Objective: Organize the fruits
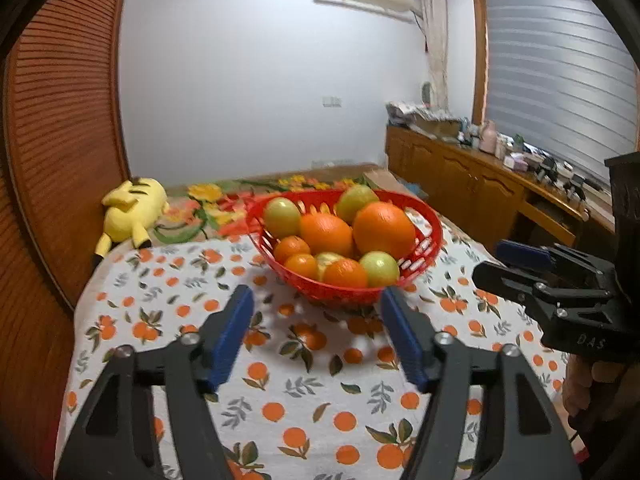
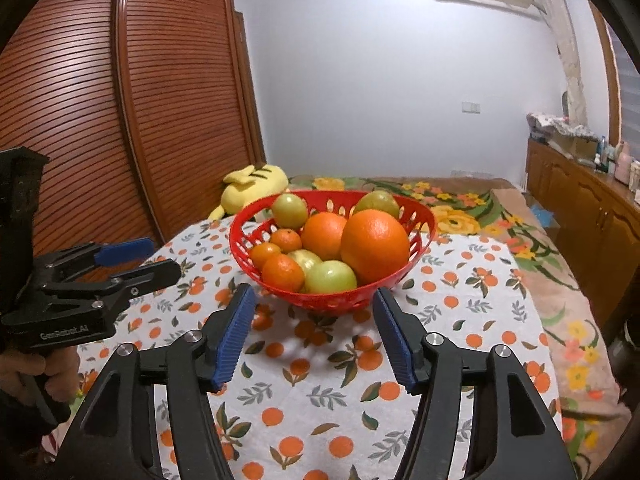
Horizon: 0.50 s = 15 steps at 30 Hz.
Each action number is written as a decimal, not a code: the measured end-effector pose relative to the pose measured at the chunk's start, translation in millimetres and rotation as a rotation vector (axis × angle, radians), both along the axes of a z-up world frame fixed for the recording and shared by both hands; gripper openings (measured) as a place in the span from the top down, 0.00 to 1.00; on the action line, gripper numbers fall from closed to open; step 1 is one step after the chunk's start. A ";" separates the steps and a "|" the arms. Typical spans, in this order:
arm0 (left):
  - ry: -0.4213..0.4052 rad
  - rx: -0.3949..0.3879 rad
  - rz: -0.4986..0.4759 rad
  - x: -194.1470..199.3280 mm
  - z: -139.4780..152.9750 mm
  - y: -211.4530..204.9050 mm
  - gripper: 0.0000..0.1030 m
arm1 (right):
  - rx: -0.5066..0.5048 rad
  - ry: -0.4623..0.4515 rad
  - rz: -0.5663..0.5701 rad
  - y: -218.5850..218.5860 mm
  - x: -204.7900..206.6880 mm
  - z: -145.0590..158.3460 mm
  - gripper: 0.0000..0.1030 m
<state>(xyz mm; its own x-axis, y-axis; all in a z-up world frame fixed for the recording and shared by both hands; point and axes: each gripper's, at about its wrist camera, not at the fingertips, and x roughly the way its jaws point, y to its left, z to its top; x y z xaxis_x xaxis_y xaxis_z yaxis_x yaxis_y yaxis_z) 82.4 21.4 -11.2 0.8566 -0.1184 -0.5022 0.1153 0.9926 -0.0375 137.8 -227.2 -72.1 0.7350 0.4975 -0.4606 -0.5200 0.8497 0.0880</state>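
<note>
A red plastic basket (image 1: 430, 236) (image 2: 424, 236) stands on a table with an orange-print cloth. It holds two big oranges (image 1: 383, 229) (image 2: 374, 244), several small mandarins (image 1: 345, 273) (image 2: 282, 272) and several green-yellow fruits (image 1: 379, 268) (image 2: 330, 277). My left gripper (image 1: 316, 302) is open and empty, just short of the basket's near side. My right gripper (image 2: 314, 300) is open and empty too, in front of the basket. Each gripper shows in the other's view, the right (image 1: 516, 264) at the basket's right, the left (image 2: 148, 256) at its left.
A yellow plush toy (image 1: 134, 208) (image 2: 254, 186) lies behind the basket at the left, by a slatted wooden wardrobe (image 2: 120, 120). A flowered bedspread (image 2: 480, 208) lies beyond the table. A wooden sideboard (image 1: 480, 184) with clutter runs along the right wall.
</note>
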 end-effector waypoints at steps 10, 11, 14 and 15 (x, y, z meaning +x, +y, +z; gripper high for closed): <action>-0.030 0.005 0.045 -11.1 4.9 6.5 0.25 | -0.001 -0.077 -0.076 -4.2 -10.6 12.5 0.20; -0.030 0.004 0.047 -12.1 4.9 6.3 0.25 | -0.004 -0.082 -0.083 -4.2 -11.3 13.2 0.18; -0.030 0.015 0.070 -14.9 5.2 4.3 0.25 | -0.004 -0.091 -0.100 -5.0 -13.4 14.8 0.15; -0.033 0.014 0.068 -16.0 5.1 4.7 0.25 | -0.003 -0.092 -0.103 -5.9 -13.8 14.9 0.15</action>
<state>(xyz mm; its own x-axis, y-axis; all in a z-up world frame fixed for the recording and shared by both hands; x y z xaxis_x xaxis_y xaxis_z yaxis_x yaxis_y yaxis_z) 66.4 26.1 -6.1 0.8784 -0.0524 -0.4751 0.0483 0.9986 -0.0208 124.0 -233.1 -57.2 0.8212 0.4159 -0.3907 -0.4358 0.8991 0.0412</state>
